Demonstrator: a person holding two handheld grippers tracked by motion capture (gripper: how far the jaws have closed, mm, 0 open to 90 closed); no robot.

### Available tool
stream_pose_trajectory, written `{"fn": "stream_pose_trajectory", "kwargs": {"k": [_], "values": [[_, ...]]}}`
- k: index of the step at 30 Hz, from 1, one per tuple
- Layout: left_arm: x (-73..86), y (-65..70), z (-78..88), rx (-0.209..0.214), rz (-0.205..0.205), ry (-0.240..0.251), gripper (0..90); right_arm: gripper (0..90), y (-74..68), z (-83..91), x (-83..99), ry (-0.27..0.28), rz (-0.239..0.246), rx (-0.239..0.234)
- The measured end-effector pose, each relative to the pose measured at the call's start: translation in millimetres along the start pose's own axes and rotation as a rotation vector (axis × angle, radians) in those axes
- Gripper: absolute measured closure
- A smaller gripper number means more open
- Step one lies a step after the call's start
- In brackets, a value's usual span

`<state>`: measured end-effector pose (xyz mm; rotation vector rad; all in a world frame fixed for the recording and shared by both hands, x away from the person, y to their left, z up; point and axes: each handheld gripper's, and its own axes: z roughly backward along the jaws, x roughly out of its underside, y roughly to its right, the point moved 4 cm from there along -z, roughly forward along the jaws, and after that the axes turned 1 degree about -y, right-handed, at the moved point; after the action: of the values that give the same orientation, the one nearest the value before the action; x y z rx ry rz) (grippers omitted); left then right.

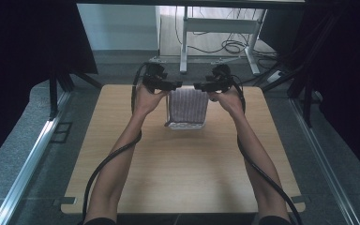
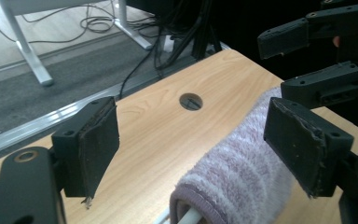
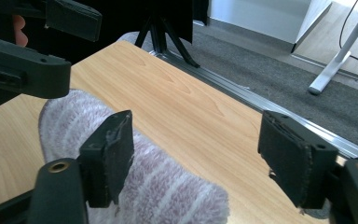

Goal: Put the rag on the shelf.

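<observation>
A folded lilac-and-white striped towel (image 1: 188,106) lies on the far middle of the wooden table (image 1: 178,178). Its rolled far edge sits between the two grippers. My left gripper (image 1: 176,85) hovers at the towel's far left corner, my right gripper (image 1: 198,86) at the far right corner, tips facing each other. In the left gripper view the left gripper (image 2: 198,144) is open, the towel (image 2: 242,177) passing by its right jaw. In the right gripper view the right gripper (image 3: 198,156) is open, the towel (image 3: 158,186) behind its left jaw. Neither one holds anything.
A round cable hole (image 2: 190,101) is in the tabletop beyond the towel. Behind the table stand white desk legs (image 1: 183,42) with loose cables (image 1: 232,47) on the floor. Metal rails (image 1: 28,164) and dark curtains flank both sides.
</observation>
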<state>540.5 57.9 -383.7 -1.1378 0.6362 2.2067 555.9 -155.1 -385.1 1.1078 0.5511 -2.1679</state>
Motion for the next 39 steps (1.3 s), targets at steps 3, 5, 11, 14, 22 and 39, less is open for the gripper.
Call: {"fn": "stream_pose_trajectory", "kwargs": {"k": [3, 5, 11, 14, 22, 39], "values": [[4.3, 3.0, 0.4, 0.006, -0.018, -0.013, 15.4, 22.9, -1.9, 2.7, 3.3, 0.003, -0.007, -0.003], [7.8, 5.7, 0.7, -0.002, -0.036, -0.021, 14.3, 21.1, -5.6, 5.1, 6.5, -0.006, -0.006, -0.015], [12.0, 11.1, 4.4, -0.010, -0.065, -0.017, 13.2, 18.9, -13.0, 9.2, 12.3, -0.021, 0.013, -0.022], [14.8, 14.2, 6.8, -0.005, -0.081, -0.023, 13.0, 17.0, -16.7, 11.6, 16.2, -0.026, 0.021, -0.031], [28.7, 23.5, 15.5, -0.010, -0.116, -0.031, 12.5, 14.1, -25.1, 22.2, 28.7, -0.035, 0.043, -0.018], [70.9, 39.9, 45.8, 0.013, -0.128, -0.014, 12.9, 13.3, -44.6, 51.5, 69.2, -0.045, 0.087, -0.018]]}}
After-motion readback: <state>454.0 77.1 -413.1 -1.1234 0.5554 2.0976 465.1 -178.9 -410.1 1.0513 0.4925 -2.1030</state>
